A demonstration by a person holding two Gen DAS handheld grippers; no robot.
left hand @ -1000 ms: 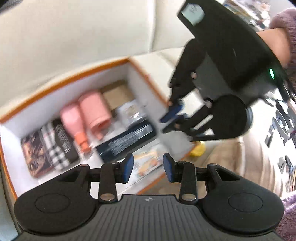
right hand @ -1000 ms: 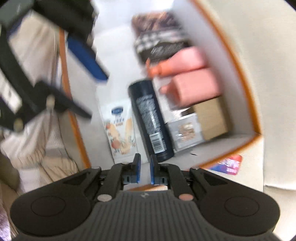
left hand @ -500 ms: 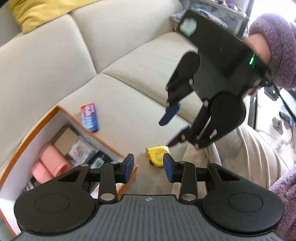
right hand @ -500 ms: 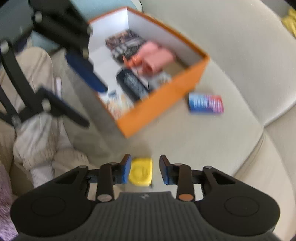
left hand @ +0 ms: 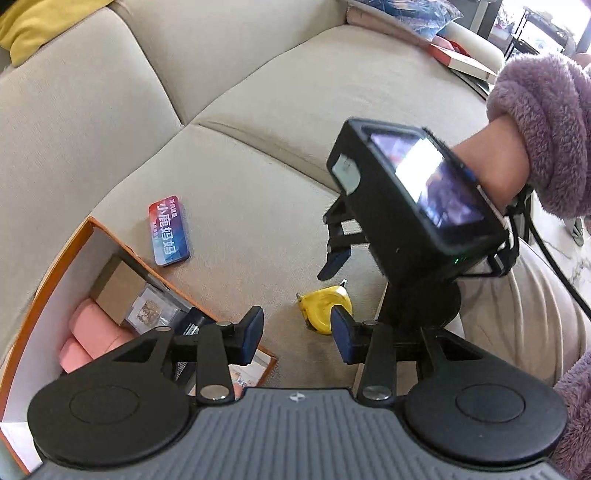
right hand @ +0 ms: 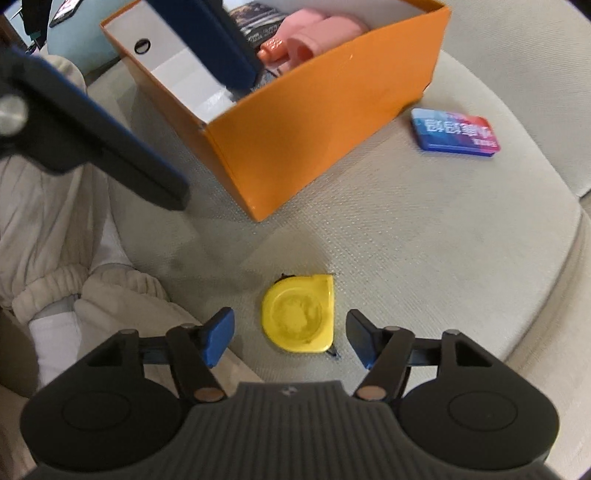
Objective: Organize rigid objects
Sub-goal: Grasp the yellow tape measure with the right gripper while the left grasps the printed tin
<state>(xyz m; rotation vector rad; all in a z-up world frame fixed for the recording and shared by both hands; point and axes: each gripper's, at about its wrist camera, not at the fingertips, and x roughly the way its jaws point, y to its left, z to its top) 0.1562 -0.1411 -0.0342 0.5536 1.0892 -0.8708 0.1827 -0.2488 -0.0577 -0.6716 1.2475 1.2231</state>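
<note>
A yellow tape measure [right hand: 298, 313] lies on the beige sofa seat; it also shows in the left wrist view [left hand: 324, 305]. My right gripper [right hand: 291, 338] is open, its jaws wide apart on either side of the tape measure, just above it. An orange box [right hand: 321, 122] holds pink items [right hand: 317, 31], a dark bottle and packets; it also shows in the left wrist view [left hand: 55, 266]. A red and blue flat tin [right hand: 456, 133] lies on the seat beside the box, also seen in the left wrist view [left hand: 168, 230]. My left gripper [left hand: 297, 336] is open and empty, above the box's near corner.
The person's legs in beige trousers [right hand: 55, 258] are at the left of the seat. The sofa backrest [left hand: 147, 74] rises behind. A yellow cushion [left hand: 29, 26] and books [left hand: 458, 59] lie further off.
My right gripper has left the box, opened wide and come down over the yellow tape measure. My left gripper has swung away from the box's inside toward the seat.
</note>
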